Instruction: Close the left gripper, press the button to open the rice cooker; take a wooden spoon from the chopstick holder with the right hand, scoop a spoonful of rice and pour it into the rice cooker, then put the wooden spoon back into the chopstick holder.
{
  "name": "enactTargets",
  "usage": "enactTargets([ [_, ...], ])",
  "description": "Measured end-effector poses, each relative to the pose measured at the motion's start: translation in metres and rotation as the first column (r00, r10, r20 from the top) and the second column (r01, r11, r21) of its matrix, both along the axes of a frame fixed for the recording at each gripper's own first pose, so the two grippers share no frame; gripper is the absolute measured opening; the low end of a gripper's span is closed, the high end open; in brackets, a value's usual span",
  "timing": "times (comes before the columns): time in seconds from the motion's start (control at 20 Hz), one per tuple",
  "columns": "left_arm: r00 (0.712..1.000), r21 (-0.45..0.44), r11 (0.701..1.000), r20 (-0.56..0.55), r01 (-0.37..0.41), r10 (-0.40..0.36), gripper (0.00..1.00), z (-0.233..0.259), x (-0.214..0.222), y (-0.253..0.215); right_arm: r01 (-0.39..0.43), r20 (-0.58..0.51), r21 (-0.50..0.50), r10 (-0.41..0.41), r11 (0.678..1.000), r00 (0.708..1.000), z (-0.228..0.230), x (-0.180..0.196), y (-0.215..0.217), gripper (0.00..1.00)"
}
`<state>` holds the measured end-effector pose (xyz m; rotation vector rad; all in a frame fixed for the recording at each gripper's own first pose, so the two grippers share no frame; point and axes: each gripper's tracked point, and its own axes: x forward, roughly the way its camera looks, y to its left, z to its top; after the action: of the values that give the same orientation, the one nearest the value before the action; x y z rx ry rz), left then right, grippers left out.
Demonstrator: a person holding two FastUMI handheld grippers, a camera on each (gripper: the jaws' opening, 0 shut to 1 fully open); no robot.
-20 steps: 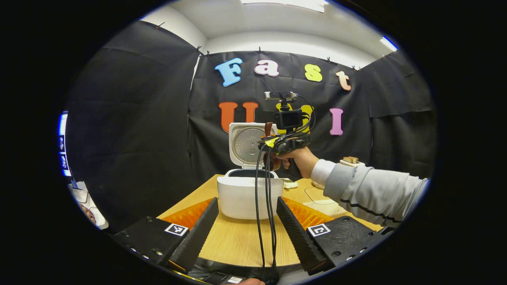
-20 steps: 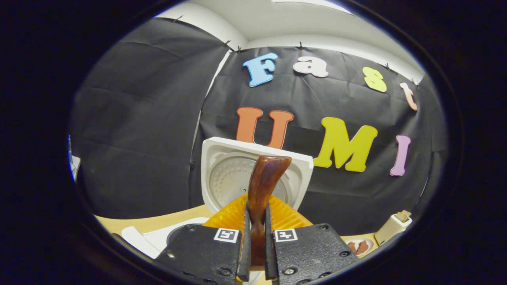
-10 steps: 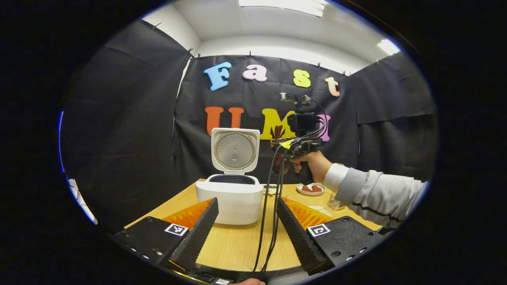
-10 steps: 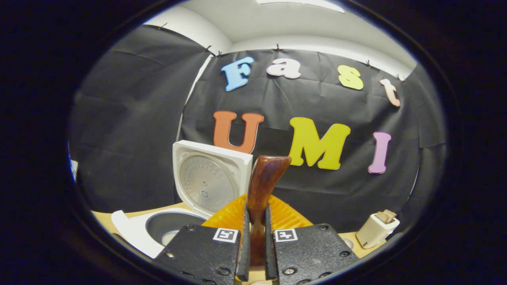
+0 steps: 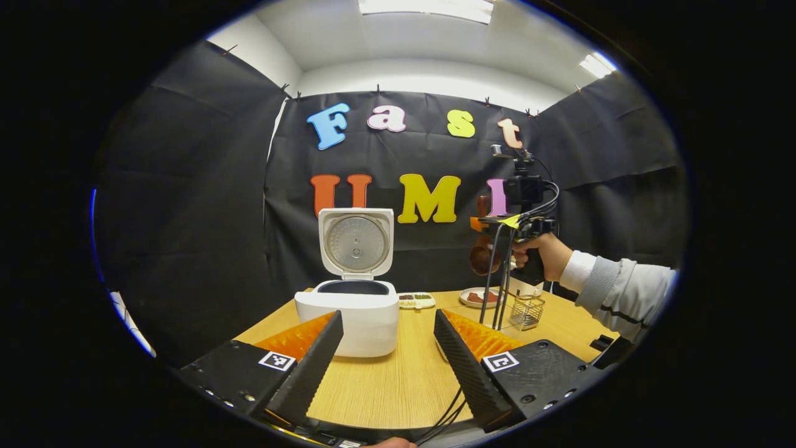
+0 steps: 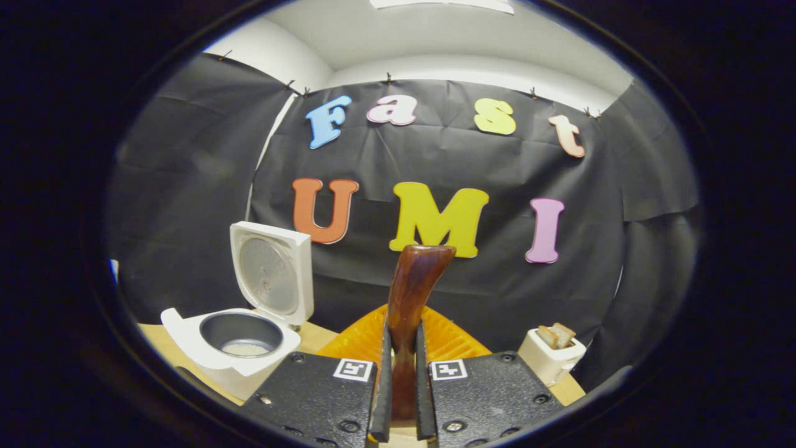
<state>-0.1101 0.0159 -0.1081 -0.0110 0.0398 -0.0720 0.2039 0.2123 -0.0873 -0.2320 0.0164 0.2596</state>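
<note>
Rice cooker [image 5: 348, 308]: lid raised, left half of bench [image 5: 398, 379], rice in pot.
Wooden spoon [image 6: 407, 305]: upright, clamped between right gripper [image 6: 401, 398] fingers, held above wire chopstick holder [image 5: 527, 311].
Left gripper [image 5: 388, 354]: fingers spread wide, holding nothing.
Hazard: holder probably light; off-centre lowering could catch rim, tip holder.

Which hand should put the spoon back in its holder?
Right. The right hand-held gripper already clamps the wooden spoon, above the chopstick holder; the left hand-held gripper is open, empty.
</note>
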Motion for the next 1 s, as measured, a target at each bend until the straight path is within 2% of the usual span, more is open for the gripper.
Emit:
enactTargets([
  [0.05,1.000,0.003,1.000,0.003,-0.001,0.001,0.94,0.001,0.000,-0.002,0.015,-0.004,0.004,-0.015,1.000,1.000,0.001,0.002,-0.017,0.21],
  [0.2,1.000,-0.031,0.999,0.029,-0.010,0.010,0.94,0.010,-0.002,-0.007,0.069,-0.010,0.029,-0.069,0.997,0.998,0.003,0.002,-0.064,0.21],
  [0.3,0.999,-0.074,0.997,0.039,0.024,-0.021,0.94,0.014,-0.003,-0.016,0.098,-0.011,0.044,-0.098,0.994,0.995,0.003,0.003,-0.088,0.18],
  [0.4,0.997,-0.126,0.990,0.050,0.065,-0.059,0.94,0.018,-0.003,-0.026,0.126,-0.012,0.046,-0.126,0.991,0.992,-0.003,-0.001,-0.109,0.21],
  [0.5,0.997,-0.152,0.986,0.056,0.062,-0.054,0.94,0.019,0.000,-0.024,0.162,-0.045,0.067,-0.160,0.984,0.986,-0.021,0.000,-0.129,0.19],
  [0.55,0.997,-0.153,0.987,0.061,0.052,-0.043,0.94,0.019,0.001,-0.022,0.178,-0.059,0.079,-0.174,0.981,0.983,-0.030,0.002,-0.138,0.21],
  [0.6,0.997,-0.145,0.988,0.062,0.046,-0.038,0.94,0.018,0.004,-0.023,0.186,-0.071,0.094,-0.179,0.978,0.981,-0.038,0.003,-0.145,0.19],
  [0.8,0.999,-0.077,0.996,0.032,0.034,-0.031,0.94,0.002,0.016,-0.033,0.256,-0.132,0.136,-0.238,0.957,0.962,-0.077,0.016,-0.185,0.21],
  [1.0,0.999,-0.064,0.997,0.005,0.037,-0.036,0.94,-0.009,0.028,-0.045,0.267,-0.190,0.174,-0.234,0.948,0.954,-0.113,0.025,-0.205,0.22],
])
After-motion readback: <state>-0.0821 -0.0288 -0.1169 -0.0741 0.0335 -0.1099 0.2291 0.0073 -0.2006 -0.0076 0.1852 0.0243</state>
